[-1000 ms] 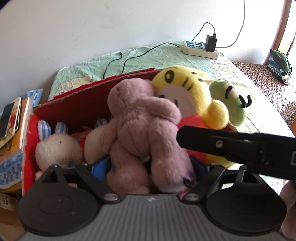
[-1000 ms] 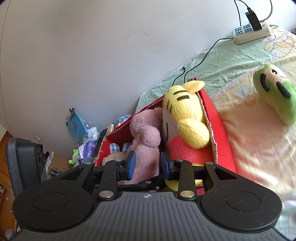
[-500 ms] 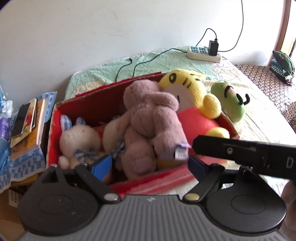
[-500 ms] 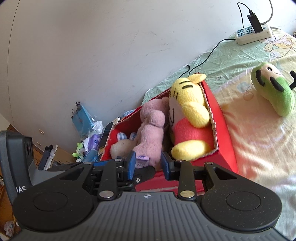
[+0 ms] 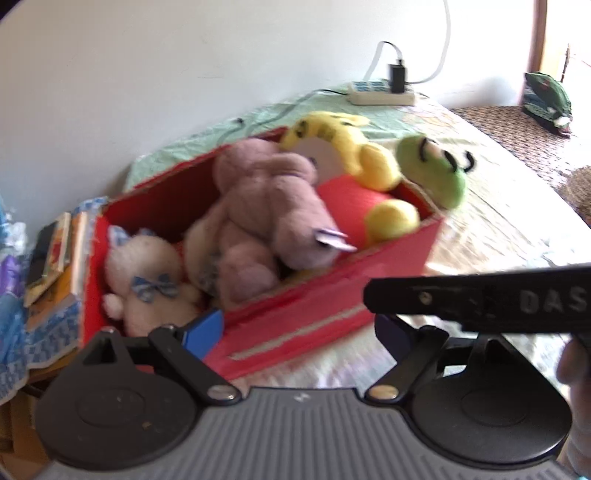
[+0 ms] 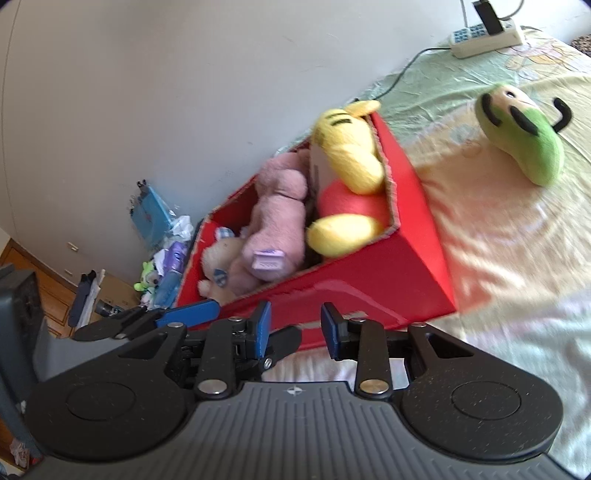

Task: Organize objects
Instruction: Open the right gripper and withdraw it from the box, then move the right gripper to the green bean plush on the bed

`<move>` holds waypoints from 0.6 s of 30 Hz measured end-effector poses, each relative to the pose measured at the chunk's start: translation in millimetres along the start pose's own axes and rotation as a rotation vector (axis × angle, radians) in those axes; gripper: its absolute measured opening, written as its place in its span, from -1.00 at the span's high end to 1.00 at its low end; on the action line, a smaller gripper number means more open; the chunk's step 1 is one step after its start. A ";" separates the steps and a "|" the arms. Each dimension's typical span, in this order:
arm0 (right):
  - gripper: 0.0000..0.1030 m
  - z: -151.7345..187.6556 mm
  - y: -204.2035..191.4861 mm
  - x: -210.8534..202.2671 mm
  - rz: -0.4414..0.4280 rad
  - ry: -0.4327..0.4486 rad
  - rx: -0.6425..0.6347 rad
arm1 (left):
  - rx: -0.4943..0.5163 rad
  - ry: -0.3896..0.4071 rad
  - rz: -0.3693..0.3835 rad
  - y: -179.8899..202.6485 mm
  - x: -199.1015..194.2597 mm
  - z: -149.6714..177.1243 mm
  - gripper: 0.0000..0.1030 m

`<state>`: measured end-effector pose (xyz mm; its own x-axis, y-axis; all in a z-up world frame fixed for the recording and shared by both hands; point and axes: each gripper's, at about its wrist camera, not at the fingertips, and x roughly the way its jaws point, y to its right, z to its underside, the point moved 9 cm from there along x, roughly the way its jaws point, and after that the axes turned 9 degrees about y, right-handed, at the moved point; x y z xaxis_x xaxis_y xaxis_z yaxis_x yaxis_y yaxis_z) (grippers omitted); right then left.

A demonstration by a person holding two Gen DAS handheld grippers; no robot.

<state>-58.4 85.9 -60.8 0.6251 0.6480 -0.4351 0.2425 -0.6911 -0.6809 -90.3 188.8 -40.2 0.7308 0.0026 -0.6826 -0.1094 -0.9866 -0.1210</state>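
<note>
Pale wall (image 5: 147, 74) backs a bed (image 6: 498, 258) under a patterned sheet. On the bed sits a red box (image 6: 417, 206), its left end by the bed's edge. Packed inside are a yellow tiger plush (image 5: 343, 147) at the right end, a mauve bear (image 5: 269, 199) in the middle and a cream bunny (image 5: 147, 266) at the left. A green plush (image 6: 524, 136) lies on the sheet, right of the box and apart from it. Far off rests a power strip (image 6: 484, 33). Left tool (image 5: 295, 332) is spread wide and empty, near the box's front wall. Right tool (image 6: 293, 328) stands partly spread, pinching nothing.
</note>
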 end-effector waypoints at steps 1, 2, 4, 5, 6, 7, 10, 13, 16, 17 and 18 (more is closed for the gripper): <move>0.34 0.9 3.0 -1.3 0.008 0.000 0.008 | 0.002 -0.005 0.012 2.8 0.6 1.7 -0.70; 0.34 1.5 6.4 -2.7 0.016 0.002 0.018 | 0.006 -0.008 0.018 5.1 1.5 3.0 -0.70; 0.34 3.2 13.3 -5.6 0.033 0.006 0.038 | 0.012 -0.019 0.035 11.3 4.1 5.9 -0.70; 0.34 4.5 16.6 -7.3 0.042 0.009 0.046 | 0.012 -0.031 0.046 14.9 6.7 8.0 -0.70; 0.34 6.2 20.0 -9.0 0.050 0.011 0.054 | 0.010 -0.046 0.058 18.8 9.5 11.1 -0.70; 0.34 7.6 23.1 -9.9 0.056 0.011 0.062 | 0.008 -0.063 0.070 22.6 12.7 14.4 -0.70; 0.34 13.4 32.8 -11.7 0.075 -0.004 0.081 | -0.001 -0.128 0.102 34.7 22.7 25.4 -0.70; 0.34 16.8 43.2 -11.7 0.088 -0.026 0.088 | -0.010 -0.170 0.113 43.1 31.3 32.3 -0.70; 0.34 17.8 55.1 -11.5 0.087 -0.053 0.107 | -0.016 -0.200 0.098 51.2 40.8 36.2 -0.70; 0.34 17.5 58.8 -12.0 0.086 -0.063 0.108 | -0.021 -0.208 0.097 54.6 43.8 36.7 -0.70; 0.34 16.2 63.1 -12.8 0.083 -0.071 0.106 | -0.026 -0.213 0.095 58.7 46.1 36.6 -0.70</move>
<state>-63.1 39.2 -107.8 0.5850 0.6134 -0.5306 0.1096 -0.7080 -0.6976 -87.7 136.9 -105.2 0.5594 -0.0592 -0.8268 -0.1514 -0.9880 -0.0317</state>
